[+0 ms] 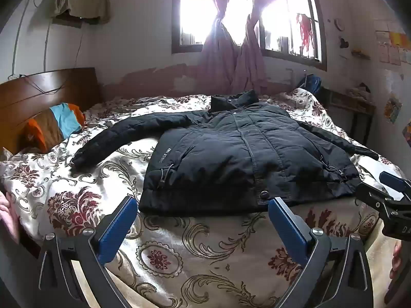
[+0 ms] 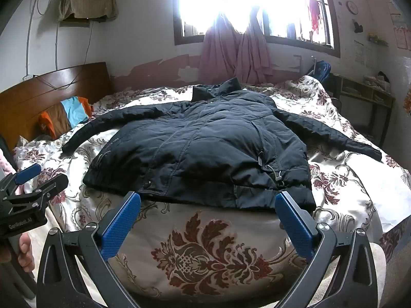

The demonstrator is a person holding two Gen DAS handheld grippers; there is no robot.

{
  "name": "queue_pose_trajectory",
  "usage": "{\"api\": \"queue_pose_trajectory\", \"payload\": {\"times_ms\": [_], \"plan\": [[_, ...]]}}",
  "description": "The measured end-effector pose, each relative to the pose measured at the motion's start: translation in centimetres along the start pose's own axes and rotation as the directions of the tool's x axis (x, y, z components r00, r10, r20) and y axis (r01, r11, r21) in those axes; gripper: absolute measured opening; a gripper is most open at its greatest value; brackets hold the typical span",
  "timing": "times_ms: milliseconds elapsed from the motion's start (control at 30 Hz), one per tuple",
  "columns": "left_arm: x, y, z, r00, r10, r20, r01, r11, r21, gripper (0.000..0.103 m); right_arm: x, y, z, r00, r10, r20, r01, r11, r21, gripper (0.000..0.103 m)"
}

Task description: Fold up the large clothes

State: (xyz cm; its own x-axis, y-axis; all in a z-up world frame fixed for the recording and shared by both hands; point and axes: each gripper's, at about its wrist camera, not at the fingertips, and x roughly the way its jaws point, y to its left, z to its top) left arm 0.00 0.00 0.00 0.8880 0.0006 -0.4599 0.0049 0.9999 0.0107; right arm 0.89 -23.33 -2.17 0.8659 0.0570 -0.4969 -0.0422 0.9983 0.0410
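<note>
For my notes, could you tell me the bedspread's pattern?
Cream bedspread with dark red floral medallions and scrolls; clearest in the right wrist view.

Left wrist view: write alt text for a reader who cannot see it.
A dark jacket lies flat, zipped and sleeves spread, on a floral bedspread. The open left hand-held gripper hovers before its hem, holding nothing. Behind are a bright window and wooden headboard.

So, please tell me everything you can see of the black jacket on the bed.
The black jacket is a padded, quilted coat that looks like matte nylon. It lies flat and front-up on the floral bedspread, closed down the middle, collar toward the window, hem toward the cameras. Both sleeves are spread outward to the sides. White lettering "SINCE 198…" runs along one side panel, drawcord toggles hang near the pockets, and a snap button sits at the hem. It is not yet folded. Only the bedspread touches it; both claws are open and short of the hem.
</note>
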Motion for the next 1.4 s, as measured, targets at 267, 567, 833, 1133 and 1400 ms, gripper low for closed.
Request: {"api": "queue_pose_trajectory", "payload": {"times_ms": [267,567,833,1133,1400], "plan": [[0.0,-0.04,0.0,1.0,0.002,-0.002,-0.002,1.0,0.007,0.103,-0.19,0.05,-0.01,1.0,0.0,0.004,0.0,1.0,0.0,0.102],[0.01,-0.13,0.03,1.0,-0.003,-0.002,0.003,1.0,0.003,0.103,0.01,-0.12,0.03,1.0,0.001,-0.001,-0.001,1.0,0.003,0.102],[0.03,-0.01,-0.09,1.0,-0.005,-0.004,0.005,1.0,0.001,0.103,0.0,-0.16,0.04,1.0,0.002,0.001,-0.002,1.0,0.004,0.102],[0.05,0.03,-0.08,1.0,-0.006,-0.004,0.006,1.0,-0.001,0.103,-0.06,-0.2,0.06,1.0,0.003,0.001,-0.003,1.0,0.005,0.102],[0.04,0.06,-0.08,1.0,-0.006,-0.004,0.006,1.0,-0.001,0.103,-0.11,-0.24,0.08,1.0,0.003,0.002,-0.003,1.0,0.007,0.102]]}}
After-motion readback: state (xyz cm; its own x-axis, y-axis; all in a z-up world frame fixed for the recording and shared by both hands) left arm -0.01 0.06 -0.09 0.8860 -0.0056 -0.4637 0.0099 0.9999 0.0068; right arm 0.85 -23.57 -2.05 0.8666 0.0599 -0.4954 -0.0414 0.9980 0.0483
